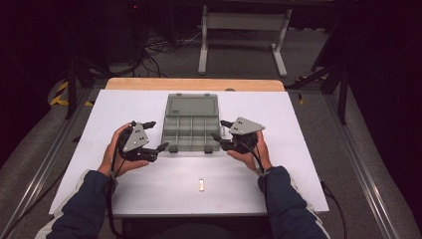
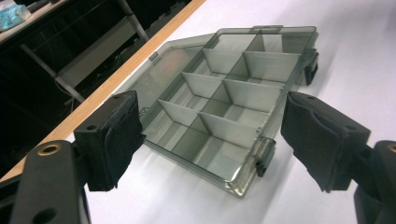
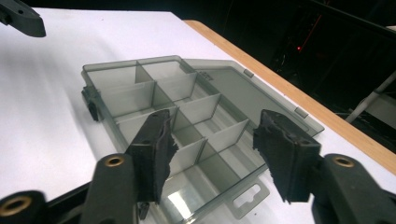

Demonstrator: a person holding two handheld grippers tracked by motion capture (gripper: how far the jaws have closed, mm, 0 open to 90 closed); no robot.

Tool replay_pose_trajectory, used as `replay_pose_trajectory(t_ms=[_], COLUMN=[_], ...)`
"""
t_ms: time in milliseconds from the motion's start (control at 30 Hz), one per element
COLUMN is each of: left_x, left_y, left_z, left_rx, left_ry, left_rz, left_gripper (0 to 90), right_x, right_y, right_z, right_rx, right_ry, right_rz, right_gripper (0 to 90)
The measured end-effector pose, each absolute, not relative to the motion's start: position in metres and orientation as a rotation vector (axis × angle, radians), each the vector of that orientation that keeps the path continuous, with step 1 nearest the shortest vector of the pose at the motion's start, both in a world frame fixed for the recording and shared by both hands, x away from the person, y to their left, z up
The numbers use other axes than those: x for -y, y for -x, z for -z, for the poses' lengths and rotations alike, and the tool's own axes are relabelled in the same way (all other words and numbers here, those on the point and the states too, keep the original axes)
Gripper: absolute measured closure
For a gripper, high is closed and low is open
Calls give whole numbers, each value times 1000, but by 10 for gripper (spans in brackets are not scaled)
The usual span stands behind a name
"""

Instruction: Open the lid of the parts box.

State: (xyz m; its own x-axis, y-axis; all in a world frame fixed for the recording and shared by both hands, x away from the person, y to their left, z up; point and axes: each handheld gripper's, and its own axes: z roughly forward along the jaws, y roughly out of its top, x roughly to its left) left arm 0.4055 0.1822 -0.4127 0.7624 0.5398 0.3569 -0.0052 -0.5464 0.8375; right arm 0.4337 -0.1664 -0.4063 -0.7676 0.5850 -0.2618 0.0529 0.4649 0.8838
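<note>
A white surface (image 1: pixel 149 184) with a wooden far edge filled most of the high view, and on it, toward the far middle, lay a grey translucent compartment box (image 1: pixel 191 130) with its lid (image 1: pixel 193 105) folded flat open toward the far side. The box's tray was split by dividers into two rows of small cells, with two dark latches on its near wall. The person's forearms in dark blue sleeves came in from the near side, one hand on each side of the box. The left tongs (image 1: pixel 156 135) sat just beside the box's left end, spread apart with nothing between the pads; in the left gripper view the left tongs (image 2: pixel 210 140) framed the box's corner without touching it. The right tongs (image 1: pixel 220 130) stood at the box's right end, also spread; in the right gripper view the right tongs (image 3: pixel 212 149) hovered over the near cells, and whether the left pad brushed a divider could not be told. A small pale metallic piece (image 1: pixel 201 185) lay alone on the surface, near the front edge and well apart from the box.
</note>
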Motion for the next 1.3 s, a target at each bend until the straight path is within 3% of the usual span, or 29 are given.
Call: replay_pose_trajectory(t_ms=[1300], left_x=[-203], left_y=[-344], left_z=[451], left_rx=[-390], left_ry=[-2046], left_rz=[-600], left_gripper=[91], right_x=[146], right_y=[-383], right_z=[432], right_rx=[-2438], right_ry=[-316], right_rz=[-1227], right_gripper=[215])
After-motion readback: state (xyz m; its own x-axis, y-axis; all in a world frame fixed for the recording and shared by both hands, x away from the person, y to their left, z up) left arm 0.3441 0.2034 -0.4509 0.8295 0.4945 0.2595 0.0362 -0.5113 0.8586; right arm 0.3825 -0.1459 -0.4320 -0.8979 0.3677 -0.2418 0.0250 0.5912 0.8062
